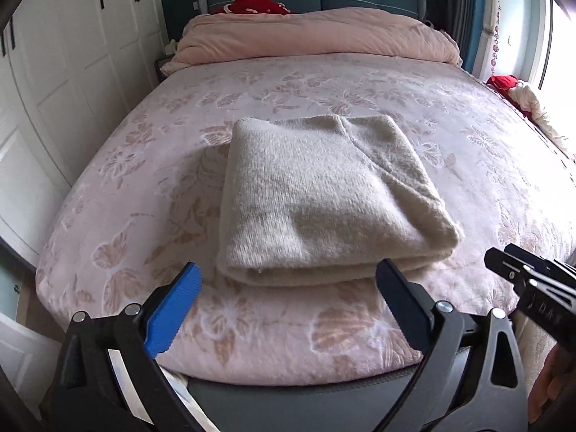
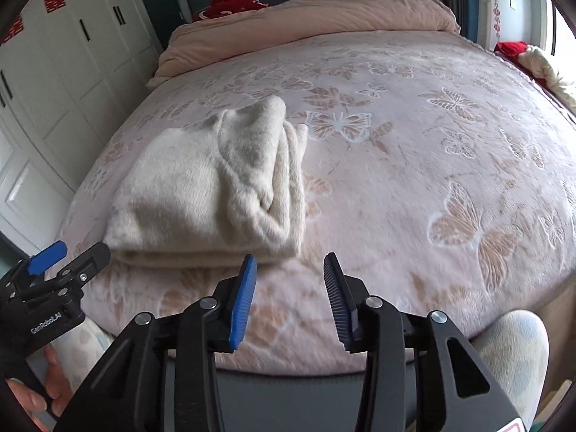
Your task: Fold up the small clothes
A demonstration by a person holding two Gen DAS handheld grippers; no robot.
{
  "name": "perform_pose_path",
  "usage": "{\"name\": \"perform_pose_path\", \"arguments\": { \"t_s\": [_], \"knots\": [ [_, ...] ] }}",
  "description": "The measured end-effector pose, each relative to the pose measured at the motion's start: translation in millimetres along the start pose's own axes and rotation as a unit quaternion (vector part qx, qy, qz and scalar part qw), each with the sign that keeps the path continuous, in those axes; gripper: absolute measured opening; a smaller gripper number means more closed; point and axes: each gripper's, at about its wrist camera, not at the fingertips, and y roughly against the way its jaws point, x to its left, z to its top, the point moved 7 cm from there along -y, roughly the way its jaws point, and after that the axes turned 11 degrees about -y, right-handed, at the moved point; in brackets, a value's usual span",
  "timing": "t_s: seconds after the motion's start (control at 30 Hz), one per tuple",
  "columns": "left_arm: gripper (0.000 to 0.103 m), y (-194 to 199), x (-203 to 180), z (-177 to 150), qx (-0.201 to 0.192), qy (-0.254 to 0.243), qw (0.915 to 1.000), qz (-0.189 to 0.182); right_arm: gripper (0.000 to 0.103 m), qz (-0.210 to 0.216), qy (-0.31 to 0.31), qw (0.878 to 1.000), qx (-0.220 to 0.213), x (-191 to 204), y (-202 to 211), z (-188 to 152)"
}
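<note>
1. Sweater (image 1: 324,194), cream and fuzzy, lies folded into a thick rectangular bundle on the bed (image 1: 468,165), nearer the foot edge than the pillow end, and toward the bed's left side in the right wrist view (image 2: 201,187).
2. Its folded layers stack at the edge closest to the foot of the bed; on the right side of the bundle a narrower fold runs lengthwise with several rolled ridges showing.
3. The left gripper (image 1: 288,298) hovers just off the foot edge, fingers spread wide, holding nothing. The bundle's near edge sits between and just beyond the fingertips, apart from them.
4. The right gripper (image 2: 289,288) also hangs at the foot edge, to the right of the bundle, fingers spread with a clear gap and nothing between them. The left finger's blue pad (image 2: 243,302) is near the bundle's near right corner; I cannot tell whether it touches.
5. Each gripper shows at the edge of the other's view, side by side along the foot of the bed.
6. The bed wears a pink butterfly-patterned cover; a pink duvet (image 1: 316,36) is bunched across the head end, with a red item (image 1: 252,1) behind it.
7. White wardrobe doors (image 1: 64,72) stand along the left side of the bed.
</note>
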Motion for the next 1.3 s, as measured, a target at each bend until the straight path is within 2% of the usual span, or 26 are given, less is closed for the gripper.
{"name": "perform_pose_path", "arguments": {
  "t_s": [0.17, 0.23, 0.37, 0.43, 0.5, 0.63, 0.7, 0.73, 0.8, 0.83, 0.93, 0.97, 1.0, 1.07, 1.17, 1.27, 1.3],
  "knots": [
    [0.095, 12, -6, -23, -0.004, 0.017, 0.9998, 0.008, 0.041, -0.005, 0.016, 1.000, -0.005, 0, 9, -19],
    [0.095, 17, -6, -28, -0.006, 0.026, 0.9996, 0.008, 0.045, 0.000, 0.021, 1.000, -0.006, 1, 13, -23],
    [0.097, 27, 6, -22, -0.023, 0.045, 0.9987, -0.005, 0.051, 0.025, 0.005, 1.000, -0.017, 3, 18, -15],
    [0.097, 25, 15, -16, -0.028, 0.055, 0.9980, -0.011, 0.052, 0.050, -0.014, 0.999, -0.005, 2, 12, -4],
    [0.097, 16, 34, -7, -0.030, 0.076, 0.9965, -0.018, 0.053, 0.073, -0.030, 0.997, 0.019, 6, -4, 9],
    [0.097, -16, 59, 7, -0.021, 0.117, 0.9918, -0.046, 0.061, 0.082, -0.029, 0.995, 0.047, 23, -37, 29],
    [0.096, -40, 65, 9, -0.003, 0.118, 0.9925, -0.033, 0.062, 0.069, -0.021, 0.996, 0.058, 32, -60, 35],
    [0.096, -53, 65, 8, 0.010, 0.113, 0.9933, -0.025, 0.052, 0.060, -0.015, 0.996, 0.069, 34, -72, 36],
    [0.091, -72, 64, 3, 0.034, 0.103, 0.9939, -0.021, 0.014, 0.037, -0.009, 0.996, 0.082, 33, -92, 34],
    [0.090, -77, 63, 0, 0.042, 0.099, 0.9940, -0.019, 0.012, 0.041, -0.013, 0.996, 0.080, 33, -91, 36],
    [0.090, -80, 58, -8, 0.047, 0.089, 0.9946, -0.024, 0.010, 0.033, 0.004, 0.999, 0.028, 29, -61, 43],
    [0.090, -83, 56, -13, 0.049, 0.086, 0.9948, -0.024, 0.010, 0.023, 0.014, 0.999, 0.023, 26, -58, 41],
    [0.090, -87, 56, -17, 0.054, 0.084, 0.9948, -0.024, 0.010, 0.012, 0.025, 0.999, 0.041, 23, -68, 33],
    [0.091, -100, 52, -26, 0.076, 0.079, 0.9938, -0.021, 0.011, -0.007, 0.047, 0.997, 0.069, 22, -92, 16],
    [0.091, -97, 53, -28, 0.076, 0.086, 0.9933, -0.016, 0.019, -0.019, 0.068, 0.997, 0.044, 37, -79, 20],
    [0.091, -79, 53, -22, 0.062, 0.075, 0.9952, -0.001, 0.032, -0.017, 0.055, 0.998, 0.016, 40, -49, 24],
    [0.094, -72, 53, -21, 0.059, 0.073, 0.9956, 0.002, 0.045, -0.019, 0.047, 0.999, 0.004, 38, -39, 24]
  ]
}}
